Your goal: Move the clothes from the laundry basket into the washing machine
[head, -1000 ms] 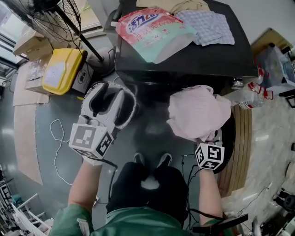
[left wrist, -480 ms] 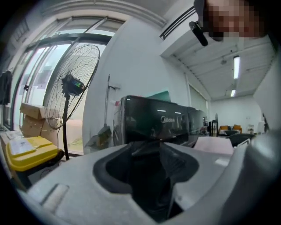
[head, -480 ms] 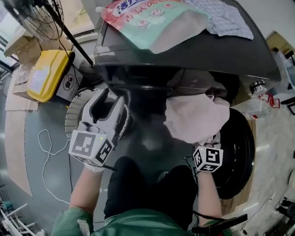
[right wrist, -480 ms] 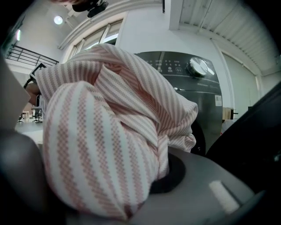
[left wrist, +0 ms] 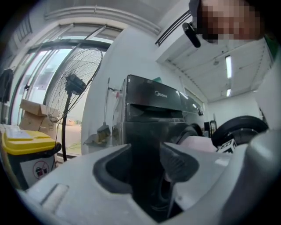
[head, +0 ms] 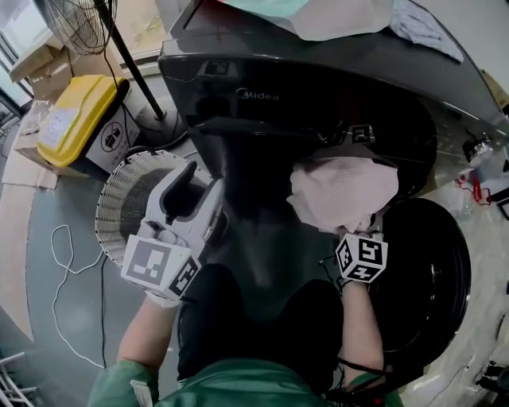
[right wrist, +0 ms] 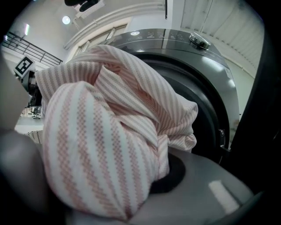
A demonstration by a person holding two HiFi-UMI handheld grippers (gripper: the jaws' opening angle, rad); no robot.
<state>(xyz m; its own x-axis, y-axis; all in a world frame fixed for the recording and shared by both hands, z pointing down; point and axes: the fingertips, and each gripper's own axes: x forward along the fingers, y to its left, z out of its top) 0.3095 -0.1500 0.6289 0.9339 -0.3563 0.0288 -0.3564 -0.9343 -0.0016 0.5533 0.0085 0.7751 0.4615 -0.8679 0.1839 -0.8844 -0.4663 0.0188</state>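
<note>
the pink-and-white striped garment [head: 342, 195] [right wrist: 109, 132] is clamped in the right gripper [head: 355, 232] [right wrist: 158, 182]. its jaws are closed on a fold of the cloth, and the rest is bunched above and ahead of them, so that both jaws are largely covered. just beyond the bundle, along the jaw line, the dark drum opening [head: 409, 155] [right wrist: 206, 110] of the washing machine [head: 318, 103] [right wrist: 175, 41] is seen. the garment is held at the mouth of this opening; whether any of it is already inside cannot be told. the round door [head: 429, 278] is swung open to the outer side of the right jaws, below the opening in the head view.

the left gripper [head: 199, 184] [left wrist: 145, 171] is held with its jaws wide apart and nothing between them. the dark front of the washing machine [left wrist: 149, 110] is framed in the gap. beneath and behind these jaws, the white slotted laundry basket [head: 119, 195] is found on the floor; its contents are hidden by the gripper.

further to the outer side of the left jaws, a yellow-lidded bin [head: 75, 111] [left wrist: 26, 140] and a standing fan [head: 75, 20] [left wrist: 72, 94] are placed, and a white cable [head: 67, 254] is trailed across the grey floor. a pale detergent pouch [head: 318, 12] is laid on top of the machine.
</note>
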